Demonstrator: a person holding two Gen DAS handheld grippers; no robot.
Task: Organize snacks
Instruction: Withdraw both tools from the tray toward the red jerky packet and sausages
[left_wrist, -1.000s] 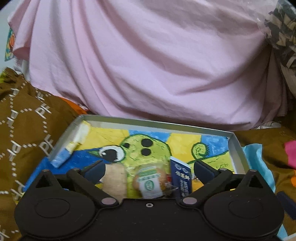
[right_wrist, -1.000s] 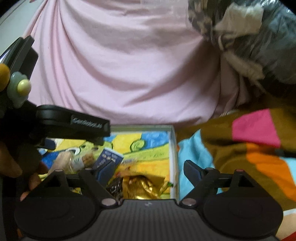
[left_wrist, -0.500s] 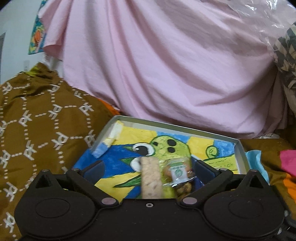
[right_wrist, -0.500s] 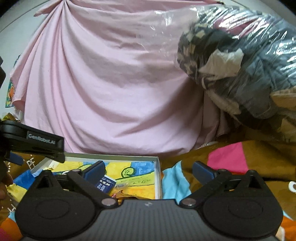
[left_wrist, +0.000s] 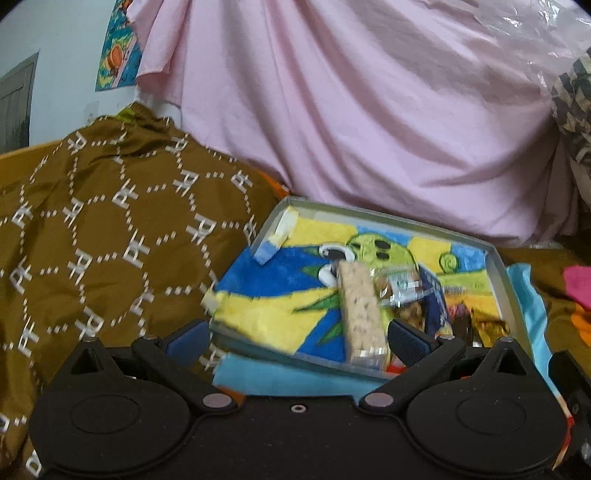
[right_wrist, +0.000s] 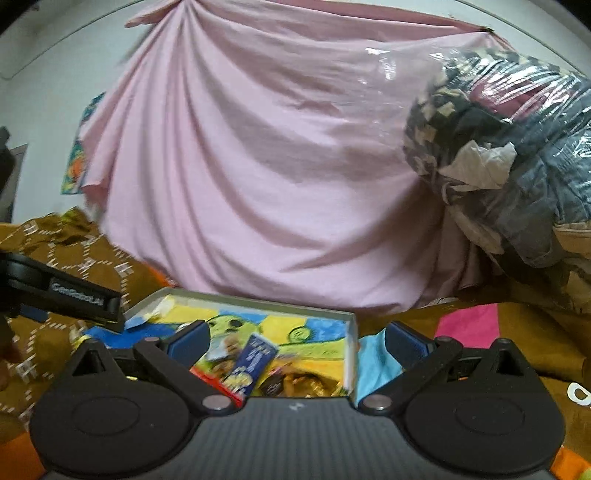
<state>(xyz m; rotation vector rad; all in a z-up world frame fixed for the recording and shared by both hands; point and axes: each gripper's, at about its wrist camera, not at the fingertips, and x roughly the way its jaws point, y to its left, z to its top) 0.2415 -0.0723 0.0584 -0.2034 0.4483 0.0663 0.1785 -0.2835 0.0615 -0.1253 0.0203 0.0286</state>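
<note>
A shallow grey-rimmed tray (left_wrist: 384, 218) with a green cartoon painted on its floor lies on the bed. Its right half holds a pale cereal bar (left_wrist: 360, 314), a clear packet with a green label (left_wrist: 400, 286), a blue packet (left_wrist: 434, 302) and a gold wrapper (left_wrist: 487, 326). My left gripper (left_wrist: 299, 338) stands open, back from the tray's near left corner, with nothing held. My right gripper (right_wrist: 297, 338) is wide open and empty, hovering before the tray (right_wrist: 258, 301), above the blue packet (right_wrist: 255, 360) and gold wrapper (right_wrist: 306, 384). One of the left gripper's fingers (right_wrist: 85, 299) shows at the left.
A pink sheet (right_wrist: 258, 166) hangs behind the tray. Brown patterned cloth (left_wrist: 110, 240) is heaped to the left. A plastic-wrapped bundle of clothes (right_wrist: 498, 147) sits at the upper right. The blanket under the tray has light blue (right_wrist: 373, 363), pink and orange patches.
Both grippers have drawn back from the tray. The left one slid leftward, so the snacks now sit right of its centre. The right one rose, and its jaws spread wider.
</note>
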